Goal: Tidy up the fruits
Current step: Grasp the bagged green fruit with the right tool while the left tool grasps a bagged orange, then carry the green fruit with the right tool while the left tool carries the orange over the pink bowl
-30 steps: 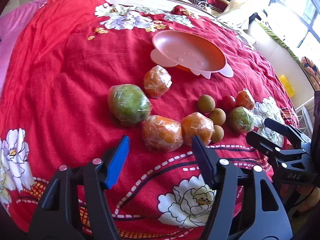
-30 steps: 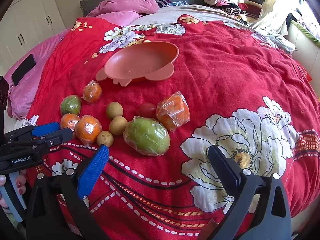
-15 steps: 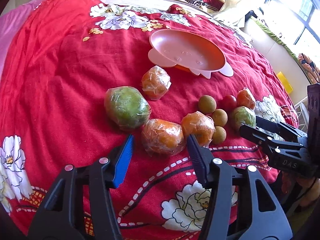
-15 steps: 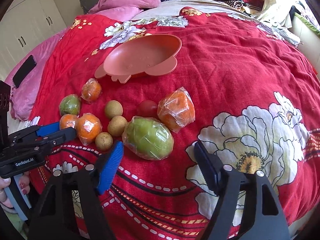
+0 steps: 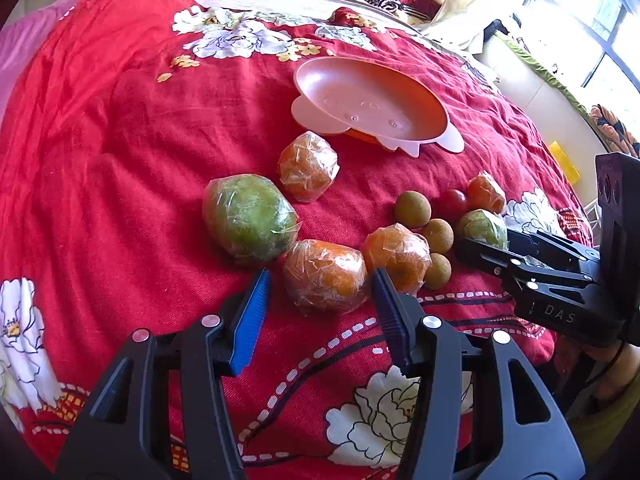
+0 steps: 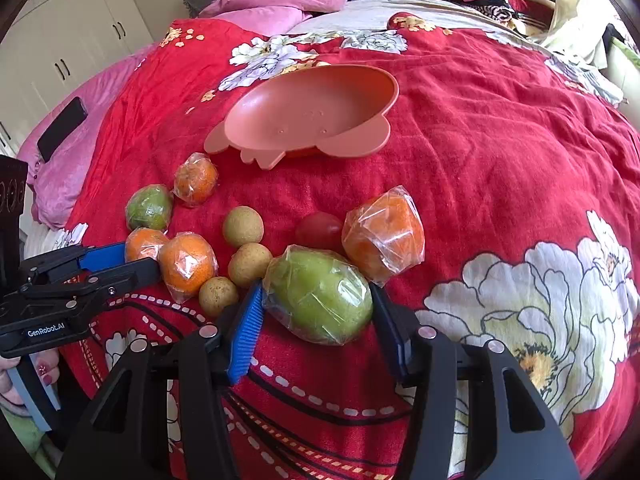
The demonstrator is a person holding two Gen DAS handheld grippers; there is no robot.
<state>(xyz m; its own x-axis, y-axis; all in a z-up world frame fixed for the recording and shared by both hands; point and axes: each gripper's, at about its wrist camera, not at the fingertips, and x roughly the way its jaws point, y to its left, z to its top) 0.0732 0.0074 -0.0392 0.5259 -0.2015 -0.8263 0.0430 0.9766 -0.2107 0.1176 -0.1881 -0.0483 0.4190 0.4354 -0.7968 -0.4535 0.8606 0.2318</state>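
Red floral bedspread point(image 6: 500, 152) covers the bed; every fruit lies on it, none yet in the salmon-pink plastic dish point(image 6: 312, 116) at 12 o'clock, which sits bare. So task looks barely begun, approx. zero placed, all left to do.

Right gripper point(image 6: 316, 300): jaws spread w/ the large plastic-wrapped green fruit point(image 6: 320, 300) between them, tips at or just beside its sides; can't tell if pressing yet. Its long axis runs roughly 10 to 4 o'clock, fatter end toward 4.

Left gripper point(image 5: 320, 284): jaws spread either side of a film-wrapped orange point(image 5: 326, 276), tips near but apart from it. Second big wrapped green fruit point(image 5: 248, 220) sits at 10 o'clock of that orange.

Smaller items: other wrapped oranges, three tan round fruits point(image 6: 243, 226) & one small red tomato point(image 6: 320, 230), clustered between the two grippers.
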